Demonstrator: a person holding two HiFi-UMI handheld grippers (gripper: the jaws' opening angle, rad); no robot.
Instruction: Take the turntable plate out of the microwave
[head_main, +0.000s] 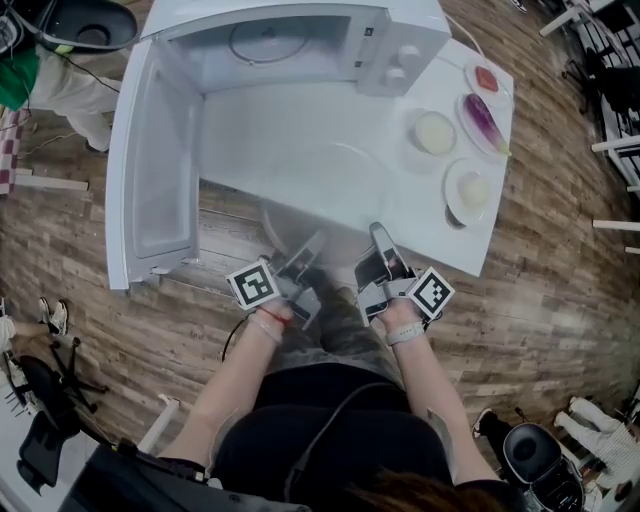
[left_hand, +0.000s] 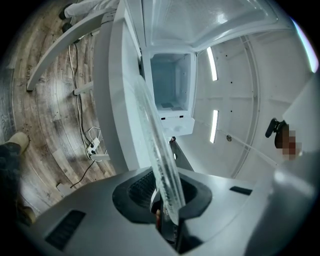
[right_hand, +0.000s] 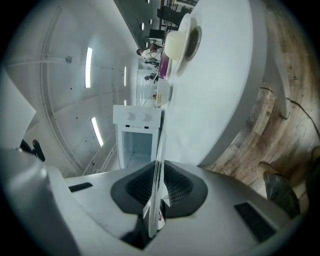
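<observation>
1. The white worktop (head_main: 290, 130) is the biggest thing. It holds the microwave & some food dishes.
2. The microwave (head_main: 405, 50) sits at the far end. Its inside looks bare but for a round ring on the floor of it, so I think the plate's job in there is done.
3. The microwave door (head_main: 150, 190) hangs wide open to the left. That leaves room to pull things out the front.
4. The glass plate (head_main: 320, 230) is out of the microwave. It is up in the air, partly over the near edge of the worktop & partly over the wood floor, close to the person. It looks about flat.
5. The L gripper (head_main: 305, 255) is pinched narrow on the plate's near rim, glass right betw. its pads.
6. The R gripper (head_main: 378, 245) is pinched narrow on the same rim, just beside the L one. Two grips b/c glass is slippy & heavy, so it won't tip, I think.
7. The food dishes (head_main: 470, 190) sit on the right side of the worktop, well apart from the plate. The bare middle looks like a good spot to set the plate down.
</observation>
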